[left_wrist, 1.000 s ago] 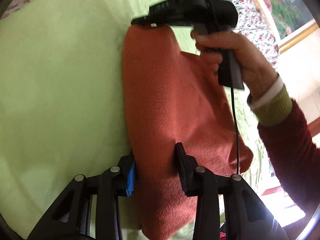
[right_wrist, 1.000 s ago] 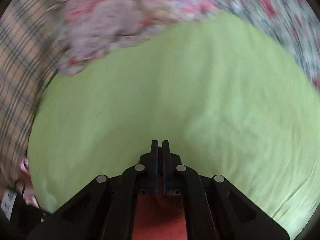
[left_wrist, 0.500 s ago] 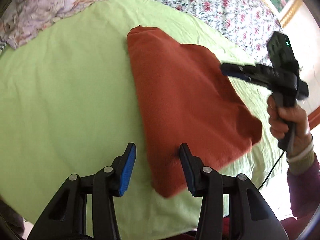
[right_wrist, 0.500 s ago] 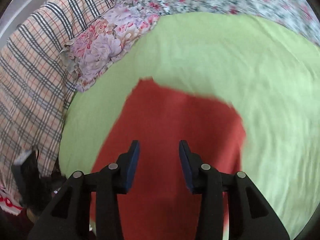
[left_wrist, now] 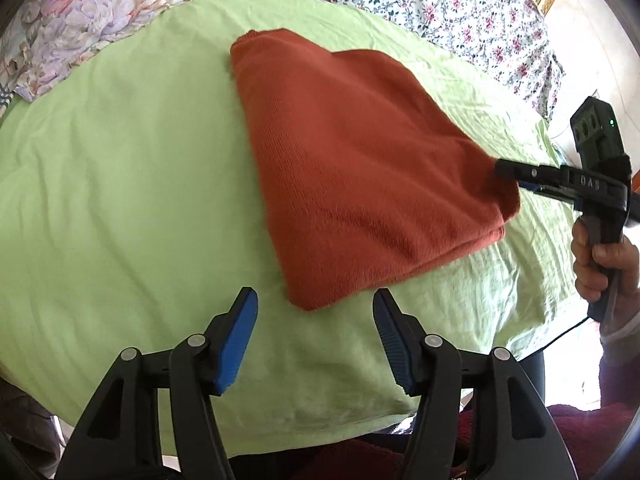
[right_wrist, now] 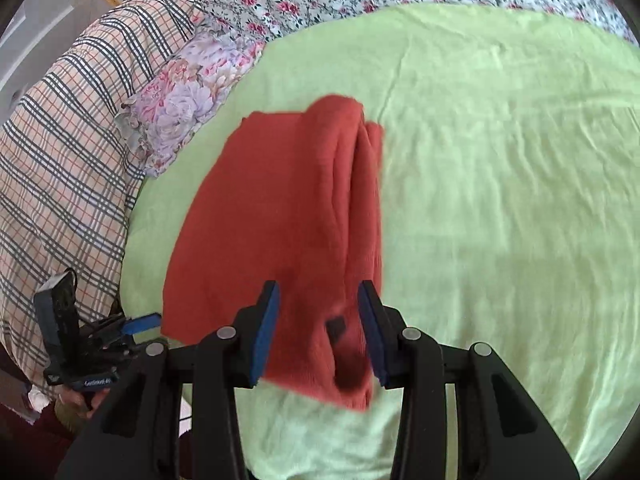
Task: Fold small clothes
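Lying folded on a lime-green sheet (left_wrist: 120,160), a rust-red knit garment (left_wrist: 352,168) sat mid-bed as both grippers stood released. The left gripper (left_wrist: 316,332) hovered just short of the near corner, blue pads spread wide and clear of the cloth. The right gripper (right_wrist: 318,330) straddled the opposite corner, jaws parted, not yet clamped. A clean next fold would likely need both layers pinched together at that thick edge, lifted evenly. The soft, ribbed knit formed a tapering wedge, its stacked edges slightly ragged; floral bedding (left_wrist: 440,4) framed the sheet.
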`<state>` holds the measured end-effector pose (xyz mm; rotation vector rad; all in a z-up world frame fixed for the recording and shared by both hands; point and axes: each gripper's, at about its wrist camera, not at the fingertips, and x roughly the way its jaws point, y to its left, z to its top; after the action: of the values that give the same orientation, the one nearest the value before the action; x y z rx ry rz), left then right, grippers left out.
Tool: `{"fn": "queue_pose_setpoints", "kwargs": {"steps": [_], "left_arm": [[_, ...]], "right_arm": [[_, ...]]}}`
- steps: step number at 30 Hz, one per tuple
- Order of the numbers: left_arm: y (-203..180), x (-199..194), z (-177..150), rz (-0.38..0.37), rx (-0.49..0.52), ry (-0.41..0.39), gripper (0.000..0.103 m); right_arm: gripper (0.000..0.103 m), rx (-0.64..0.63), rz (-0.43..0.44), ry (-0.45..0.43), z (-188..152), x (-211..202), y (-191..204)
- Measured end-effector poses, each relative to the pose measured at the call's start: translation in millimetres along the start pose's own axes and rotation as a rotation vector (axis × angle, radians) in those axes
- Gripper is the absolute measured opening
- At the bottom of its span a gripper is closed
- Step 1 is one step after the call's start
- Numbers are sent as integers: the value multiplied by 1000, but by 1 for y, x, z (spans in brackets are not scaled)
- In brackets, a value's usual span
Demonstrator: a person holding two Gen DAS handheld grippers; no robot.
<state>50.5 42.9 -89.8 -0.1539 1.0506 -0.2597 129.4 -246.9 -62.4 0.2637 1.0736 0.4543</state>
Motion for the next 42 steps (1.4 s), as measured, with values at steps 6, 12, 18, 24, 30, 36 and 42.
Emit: {"fn": "queue_pose_setpoints", "kwargs": {"steps": [6, 12, 18, 24, 30, 36, 42], "left_arm": [[-6, 18, -2, 47, 22, 1, 61], [-3, 10, 2, 160, -31, -71, 59], [18, 15, 5, 147, -187, -78, 22], [0, 23, 0, 203, -120, -70, 12], [3, 29, -2, 184, -140, -47, 12], [10, 16, -2, 95, -112, -6, 16], [12, -20, 4, 55, -85, -53, 18]], "right_arm": [[5, -15, 27, 48, -12, 20, 14], [5, 89, 361, -141, 13, -33, 27], [5, 83, 223, -66, -6, -20, 16], [4, -3, -26, 7, -47, 7, 9], [3, -67, -129, 9, -63, 23, 10], [9, -14, -51, 77, -53, 8, 6], [25, 57, 48, -40, -12, -13, 7]]}}
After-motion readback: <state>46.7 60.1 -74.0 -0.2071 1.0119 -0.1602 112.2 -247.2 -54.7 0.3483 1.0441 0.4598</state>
